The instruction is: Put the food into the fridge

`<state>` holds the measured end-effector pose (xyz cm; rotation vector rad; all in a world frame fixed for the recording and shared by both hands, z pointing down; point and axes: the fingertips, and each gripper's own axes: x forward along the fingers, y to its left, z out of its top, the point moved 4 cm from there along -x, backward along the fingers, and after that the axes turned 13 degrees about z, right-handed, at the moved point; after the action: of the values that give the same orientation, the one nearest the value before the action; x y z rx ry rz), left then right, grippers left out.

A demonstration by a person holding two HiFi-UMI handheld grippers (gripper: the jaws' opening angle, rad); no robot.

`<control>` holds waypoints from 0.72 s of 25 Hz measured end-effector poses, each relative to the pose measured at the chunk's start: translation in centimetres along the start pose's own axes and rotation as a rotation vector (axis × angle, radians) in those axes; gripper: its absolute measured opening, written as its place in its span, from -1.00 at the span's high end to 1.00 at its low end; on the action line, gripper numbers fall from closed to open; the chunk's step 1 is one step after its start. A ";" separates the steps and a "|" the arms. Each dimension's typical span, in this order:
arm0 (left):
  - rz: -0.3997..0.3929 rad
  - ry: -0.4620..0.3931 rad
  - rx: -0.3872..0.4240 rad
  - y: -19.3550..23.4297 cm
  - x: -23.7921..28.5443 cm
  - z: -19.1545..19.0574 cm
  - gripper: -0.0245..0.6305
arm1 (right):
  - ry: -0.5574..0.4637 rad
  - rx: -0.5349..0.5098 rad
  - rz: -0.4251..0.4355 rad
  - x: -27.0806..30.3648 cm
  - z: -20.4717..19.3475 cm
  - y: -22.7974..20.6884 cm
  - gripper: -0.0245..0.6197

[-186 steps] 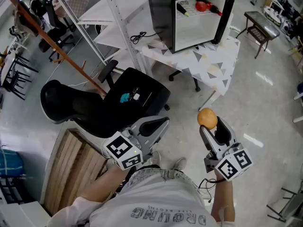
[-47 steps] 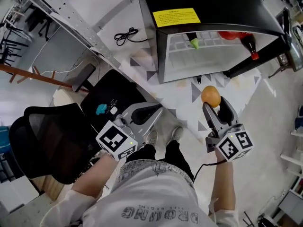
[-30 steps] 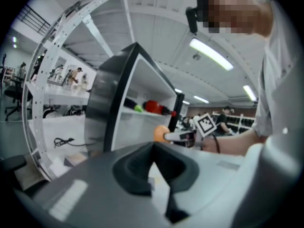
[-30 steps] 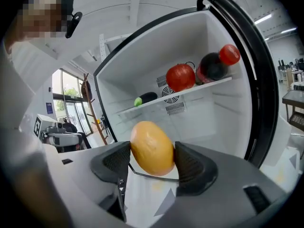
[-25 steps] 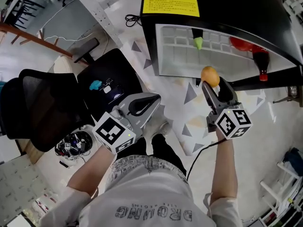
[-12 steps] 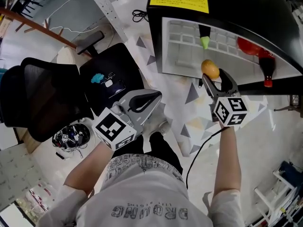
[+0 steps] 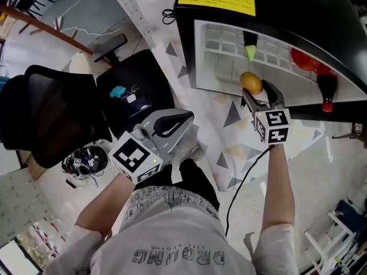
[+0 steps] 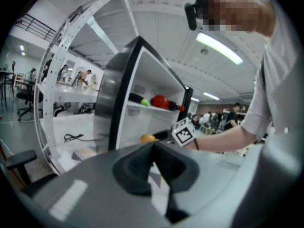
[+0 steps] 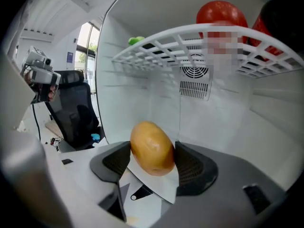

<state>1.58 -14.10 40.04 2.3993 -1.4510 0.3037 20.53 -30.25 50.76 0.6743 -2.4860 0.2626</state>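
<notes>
R claw [image 7: 256, 94] pinches orange fruit [image 7: 251, 82] at open fridge [image 7: 287, 4] mouth; L claw [image 7: 184, 119] pressed together.

patterned table [image 7: 225, 151] | fridge [image 7: 287, 4] on it | wire shelf [image 9: 190, 39]: red item [image 9: 222, 12], green item [image 9: 137, 40]

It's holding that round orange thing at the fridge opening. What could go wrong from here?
The smooth, rounded orange food is pinched only at its sides by the right gripper; it might slip and roll out. The white wire shelf sits just above, so raising the gripper could knock it and the red food on it.
</notes>
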 end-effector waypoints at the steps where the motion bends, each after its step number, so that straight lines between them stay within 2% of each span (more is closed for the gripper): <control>1: 0.001 0.001 0.000 -0.1 0.0 0.0 0.90 | 0.016 -0.016 0.000 0.3 -0.2 -0.1 0.06; 6: 0.004 0.004 0.003 -0.2 0.3 0.1 0.90 | 0.100 -0.105 0.000 1.7 -1.4 -0.7 0.06; 11: -0.001 0.009 -0.005 -0.3 0.6 0.0 0.90 | 0.137 -0.117 0.006 2.6 -2.4 -1.3 0.06; 18: 0.003 0.014 -0.016 -0.1 1.1 -0.3 0.90 | 0.179 -0.202 0.005 3.2 -2.8 -1.3 0.06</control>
<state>2.14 -14.84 40.71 2.3779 -1.4460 0.3085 20.13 -31.79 54.97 0.5361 -2.3050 0.0679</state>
